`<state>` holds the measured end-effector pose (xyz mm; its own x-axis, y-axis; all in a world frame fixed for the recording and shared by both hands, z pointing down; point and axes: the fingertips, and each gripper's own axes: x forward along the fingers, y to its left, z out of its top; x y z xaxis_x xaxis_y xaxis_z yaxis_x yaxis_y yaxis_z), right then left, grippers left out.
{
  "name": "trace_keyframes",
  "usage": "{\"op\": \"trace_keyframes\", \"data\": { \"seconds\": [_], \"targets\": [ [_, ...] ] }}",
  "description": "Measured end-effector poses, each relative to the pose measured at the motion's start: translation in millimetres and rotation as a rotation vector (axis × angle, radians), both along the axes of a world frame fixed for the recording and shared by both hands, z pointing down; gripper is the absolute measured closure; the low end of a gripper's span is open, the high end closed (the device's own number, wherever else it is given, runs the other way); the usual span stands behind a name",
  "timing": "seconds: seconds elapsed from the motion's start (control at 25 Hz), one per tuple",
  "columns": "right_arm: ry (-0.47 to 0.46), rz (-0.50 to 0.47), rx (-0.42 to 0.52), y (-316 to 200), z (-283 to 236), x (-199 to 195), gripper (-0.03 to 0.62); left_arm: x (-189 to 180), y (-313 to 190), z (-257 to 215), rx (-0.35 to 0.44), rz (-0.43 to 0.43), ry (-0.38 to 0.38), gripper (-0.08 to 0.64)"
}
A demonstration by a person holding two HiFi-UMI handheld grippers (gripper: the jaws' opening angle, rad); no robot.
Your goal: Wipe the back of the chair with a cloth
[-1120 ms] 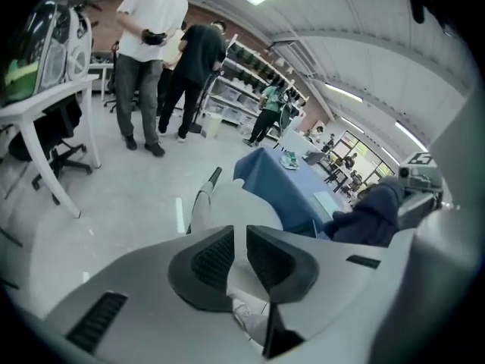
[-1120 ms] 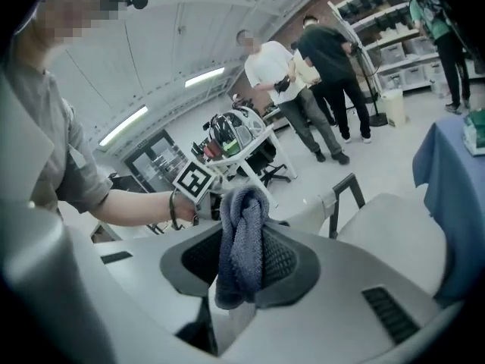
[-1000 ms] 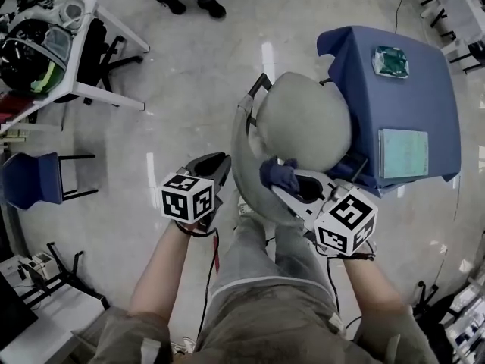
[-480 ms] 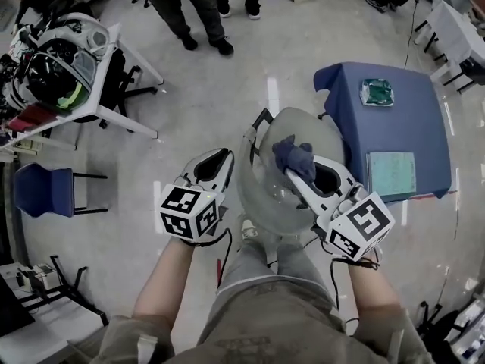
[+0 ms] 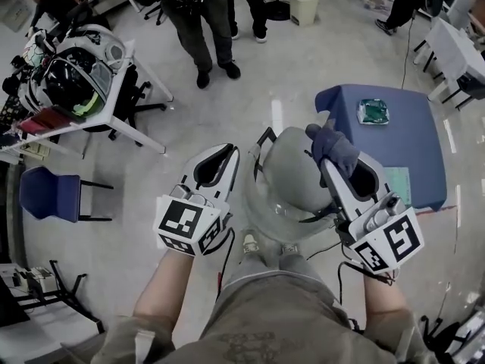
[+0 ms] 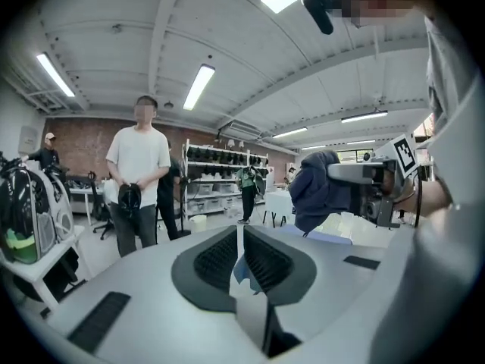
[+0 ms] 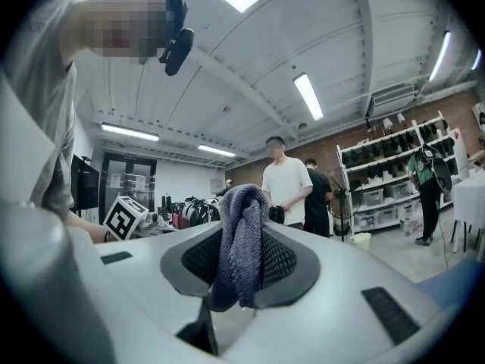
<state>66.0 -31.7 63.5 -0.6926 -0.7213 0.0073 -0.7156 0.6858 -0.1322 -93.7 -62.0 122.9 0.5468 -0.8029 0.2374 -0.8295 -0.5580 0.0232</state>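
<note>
The grey chair (image 5: 292,180) stands right in front of me in the head view, its rounded back towards me. My right gripper (image 5: 324,156) is shut on a dark blue cloth (image 5: 333,147), held up over the chair's right side; the cloth (image 7: 241,241) hangs bunched from the jaws in the right gripper view. To the left of the chair, my left gripper (image 5: 227,150) is raised and apart from it. Its jaws have just closed fully, and nothing shows between them (image 6: 239,230). From the left gripper view the cloth (image 6: 314,188) shows off to the right.
A blue-covered table (image 5: 409,139) stands right of the chair with a green item (image 5: 373,111) and a pale pad (image 5: 395,184). A white table with helmets (image 5: 76,74) and a blue chair (image 5: 49,196) are at left. People (image 5: 201,21) stand beyond, near a bin (image 5: 307,6).
Both grippers have risen. The right one has carried the cloth from low on the chair's back up and forward past its top. The left one has risen beside the chair.
</note>
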Motion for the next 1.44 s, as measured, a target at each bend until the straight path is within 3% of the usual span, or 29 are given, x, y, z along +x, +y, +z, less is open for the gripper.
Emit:
{"op": "trace_keyframes", "data": {
  "seconds": [0.24,0.48,0.68,1.08,1.44],
  "targets": [
    [-0.003,0.022,0.09,11,-41,8,0.479,1,9,-47,0.125,-0.005,0.024,0.52],
    [0.023,0.019,0.168,29,-60,6,0.48,0,24,-75,0.238,-0.005,-0.012,0.519],
    [0.03,-0.008,0.189,46,-62,2,0.48,-2,34,-79,0.256,-0.008,-0.005,0.52],
    [0.04,0.029,0.134,48,-48,13,0.48,-6,40,-77,0.237,-0.025,0.021,0.52],
    [0.038,0.044,0.126,45,-46,10,0.48,-7,41,-75,0.243,-0.02,-0.007,0.52]
  ]
}}
